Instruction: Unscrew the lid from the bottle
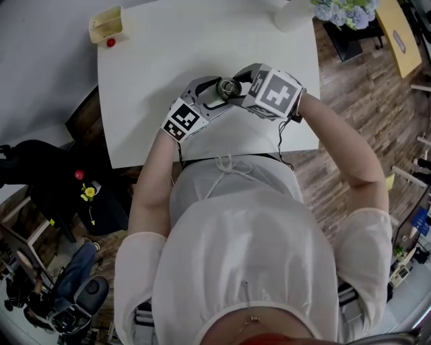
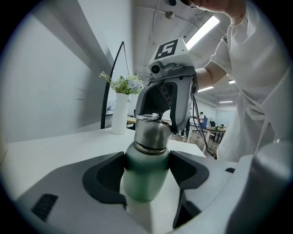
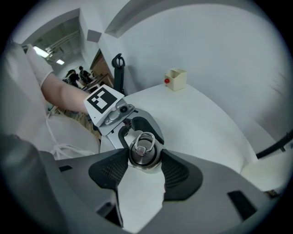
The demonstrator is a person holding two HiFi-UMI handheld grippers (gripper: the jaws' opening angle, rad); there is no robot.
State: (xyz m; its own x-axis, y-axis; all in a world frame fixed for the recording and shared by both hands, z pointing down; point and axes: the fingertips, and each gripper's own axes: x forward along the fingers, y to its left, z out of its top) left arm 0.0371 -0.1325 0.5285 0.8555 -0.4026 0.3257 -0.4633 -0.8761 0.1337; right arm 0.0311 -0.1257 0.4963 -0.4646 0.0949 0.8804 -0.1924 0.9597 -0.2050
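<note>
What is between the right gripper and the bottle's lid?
Nothing visible. The right gripper has its jaws pressed on the lid from both sides, while the left gripper clamps the bottle upright on the table.

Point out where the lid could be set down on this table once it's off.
Bare table spans the middle, between the yellow box with red object at far left and the vase at far right. Crowded only at the near edge, where the left gripper clamps the bottle and the right gripper its lid.
</note>
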